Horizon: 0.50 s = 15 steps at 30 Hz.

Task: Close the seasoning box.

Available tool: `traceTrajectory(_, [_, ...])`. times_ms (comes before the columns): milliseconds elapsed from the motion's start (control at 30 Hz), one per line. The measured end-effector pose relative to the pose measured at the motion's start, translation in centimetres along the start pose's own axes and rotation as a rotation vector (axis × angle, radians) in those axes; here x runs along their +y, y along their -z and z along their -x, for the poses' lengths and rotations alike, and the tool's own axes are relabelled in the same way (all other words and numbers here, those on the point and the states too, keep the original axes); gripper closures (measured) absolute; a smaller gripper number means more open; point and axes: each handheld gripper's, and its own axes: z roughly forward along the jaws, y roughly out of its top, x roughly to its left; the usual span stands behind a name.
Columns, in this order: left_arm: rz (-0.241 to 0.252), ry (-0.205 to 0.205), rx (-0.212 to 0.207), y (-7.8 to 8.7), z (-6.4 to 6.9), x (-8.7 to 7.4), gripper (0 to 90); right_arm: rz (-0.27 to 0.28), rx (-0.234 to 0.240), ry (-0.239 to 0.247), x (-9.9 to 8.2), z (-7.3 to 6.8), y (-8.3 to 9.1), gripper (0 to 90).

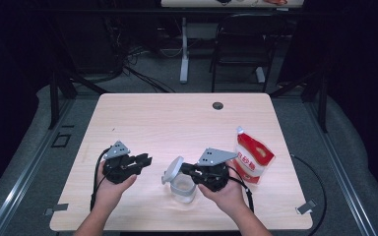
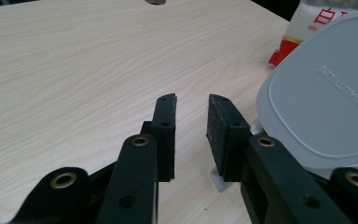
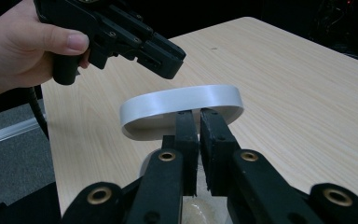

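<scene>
A clear plastic container point(image 1: 183, 191) stands near the table's front edge, its grey lid point(image 1: 172, 170) tipped up and open toward the left. My right gripper point(image 1: 184, 170) comes in from the right and is shut on the container's rim. In the right gripper view its jaws point(image 3: 196, 114) pinch the clear wall just in front of the lid point(image 3: 182, 103), with whitish grains in the container point(image 3: 200, 211) below. My left gripper point(image 1: 146, 160) hovers left of the lid, open and empty. In the left gripper view its pads point(image 2: 191, 105) stand apart over bare wood, the lid point(image 2: 321, 93) close at the right.
A red and white pouch point(image 1: 252, 157) stands at the right of the wooden table point(image 1: 177, 123), also seen behind the lid as the pouch point(image 2: 307, 23). A cable hole point(image 1: 218, 105) sits near the far edge. A black chair point(image 1: 241, 44) and desk legs stand beyond.
</scene>
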Motion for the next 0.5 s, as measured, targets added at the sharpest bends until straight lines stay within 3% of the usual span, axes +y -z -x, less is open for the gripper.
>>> traceTrajectory(500, [-0.013, 0.005, -0.003, -0.44, -0.08, -0.3, 73.4, 0.005, 0.002, 0.011, 0.57, -0.31, -0.29, 86.1])
